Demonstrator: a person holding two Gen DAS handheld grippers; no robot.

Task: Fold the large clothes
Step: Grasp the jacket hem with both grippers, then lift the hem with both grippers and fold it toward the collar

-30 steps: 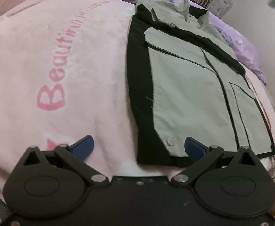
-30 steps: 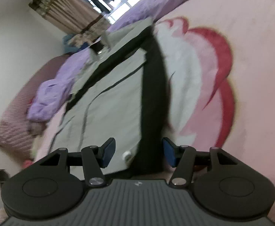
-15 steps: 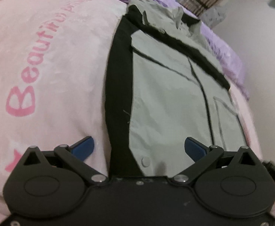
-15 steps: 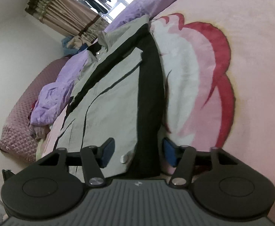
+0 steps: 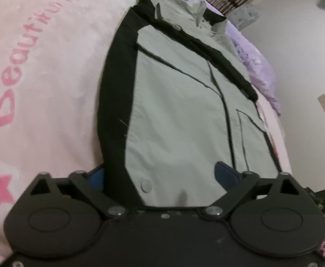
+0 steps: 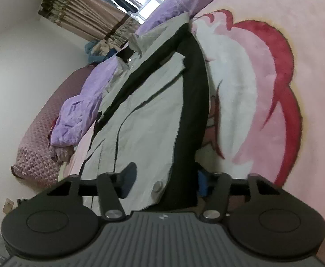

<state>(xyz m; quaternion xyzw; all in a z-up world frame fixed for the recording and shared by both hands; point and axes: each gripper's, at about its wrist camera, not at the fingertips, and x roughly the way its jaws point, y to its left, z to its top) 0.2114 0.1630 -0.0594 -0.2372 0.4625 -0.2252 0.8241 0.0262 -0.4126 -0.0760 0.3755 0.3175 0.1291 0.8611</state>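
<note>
A grey and black jacket (image 5: pixel 180 111) lies flat on a pink blanket (image 5: pixel 40 66), sleeves folded in, collar at the far end. My left gripper (image 5: pixel 162 175) is open, its blue pads on either side of the hem's near corner, the cloth between the jaws. The jacket also shows in the right wrist view (image 6: pixel 149 115). My right gripper (image 6: pixel 164 182) is open, its jaws around the other hem corner, with a snap button (image 6: pixel 157 186) between them. The right pad is partly hidden behind the black edge.
A purple quilt (image 6: pixel 82 106) is bunched along the far side of the bed. A quilted mauve headboard (image 6: pixel 42 138) and curtains (image 6: pixel 91 20) lie beyond. The blanket has pink lettering (image 5: pixel 17 66) and a red cartoon print (image 6: pixel 280 93).
Both grippers have moved forward onto the jacket's hem, so that the cloth now lies between the open jaws. The jacket itself has not moved.
</note>
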